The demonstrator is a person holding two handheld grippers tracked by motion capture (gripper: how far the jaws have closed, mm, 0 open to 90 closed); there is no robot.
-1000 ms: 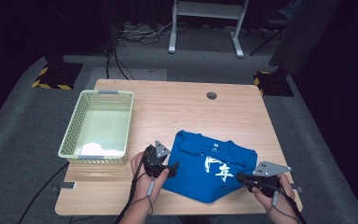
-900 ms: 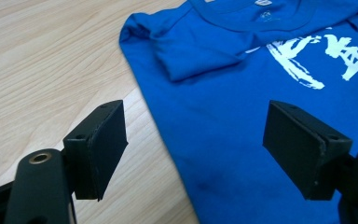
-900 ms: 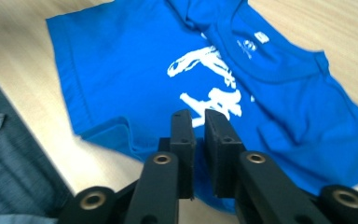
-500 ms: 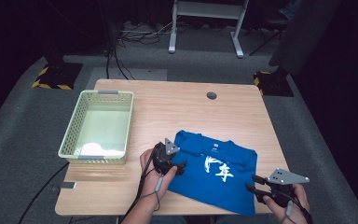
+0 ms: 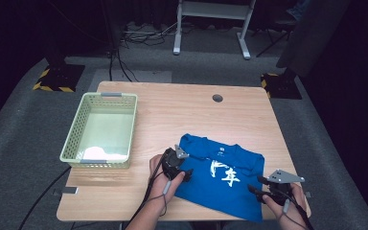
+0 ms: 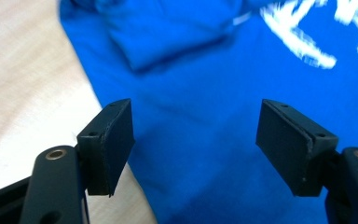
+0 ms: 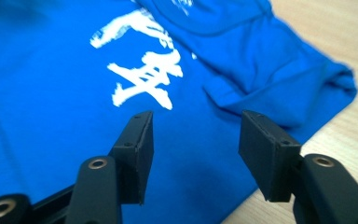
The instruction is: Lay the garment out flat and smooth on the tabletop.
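A blue shirt (image 5: 220, 177) with white print lies spread on the near right part of the counter (image 5: 182, 115), its lower hem reaching the near edge. A sleeve is folded in on each side.

The left gripper (image 5: 181, 171) sits at the shirt's left edge. Its jaws stand wide apart and have just closed a little; shirt cloth lies under the gap, with bare wood under the left jaw, and nothing is gripped. In the left gripper view (image 6: 196, 140) the pads are clear of the cloth.

The right gripper (image 5: 256, 190) is at the shirt's near right corner. Its jaws have just been opening and now stand well apart over the cloth, holding nothing; the right gripper view (image 7: 193, 149) shows the fabric below the gap, not pinched.

A pale green basket (image 5: 72, 143) stands at the counter's left side, well apart from the shirt, with something white (image 5: 96, 153) inside at its near end. A round hole (image 5: 217, 98) is in the counter's far part. Nothing lies between basket and shirt.

Beyond the counter, a white frame (image 5: 211, 28) stands on grey floor.
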